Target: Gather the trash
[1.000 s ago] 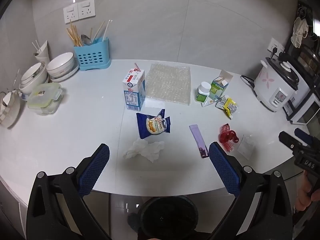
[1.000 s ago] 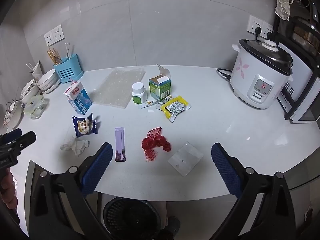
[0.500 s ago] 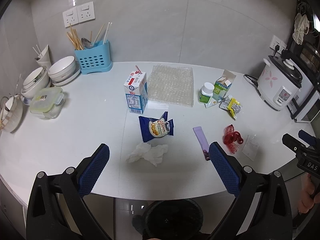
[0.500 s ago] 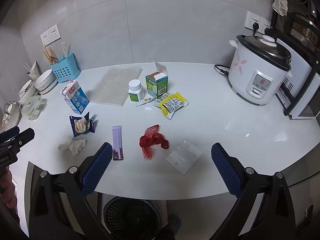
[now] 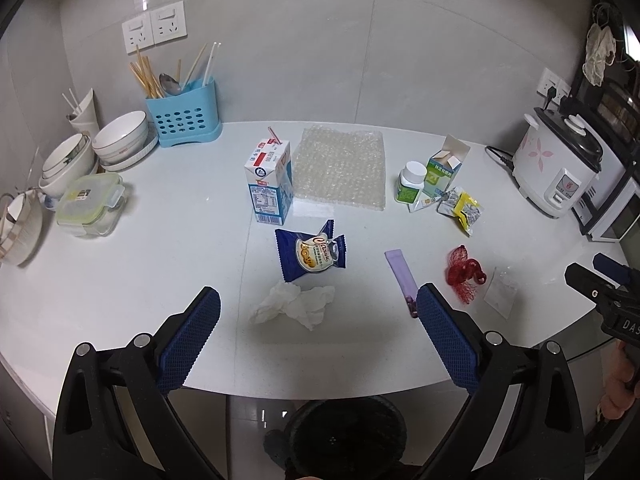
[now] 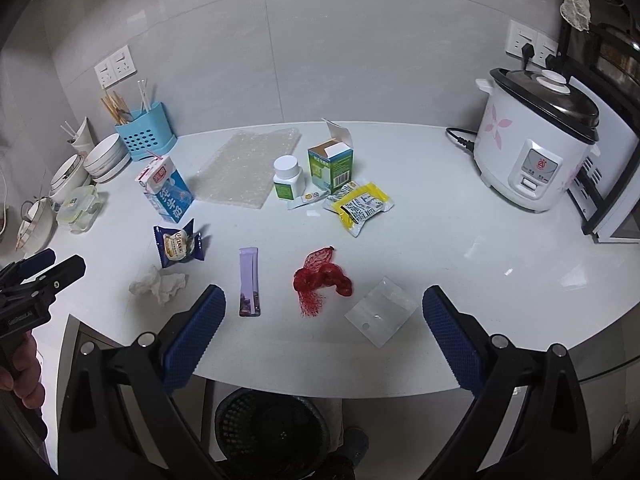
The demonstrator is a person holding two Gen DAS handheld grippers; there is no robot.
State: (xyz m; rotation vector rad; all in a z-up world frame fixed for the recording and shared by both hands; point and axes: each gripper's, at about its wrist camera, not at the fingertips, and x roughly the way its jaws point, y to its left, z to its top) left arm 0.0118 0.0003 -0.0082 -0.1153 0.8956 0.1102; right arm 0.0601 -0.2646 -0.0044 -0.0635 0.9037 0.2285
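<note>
While both grippers, left (image 5: 318, 312) and right (image 6: 322, 310), hang spread and empty, nothing seems collected: tissue (image 5: 294, 304), wrapper (image 5: 312, 254) and net (image 6: 320, 280) lie above the bin (image 6: 272, 424).

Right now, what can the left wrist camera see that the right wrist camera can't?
Only the left wrist view shows the spoon in the blue utensil holder. Only the right wrist view shows the barcode on the green box, and the wall plug above the rice cooker. Both show the crumpled tissue, the red net and the bin under the counter.
</note>
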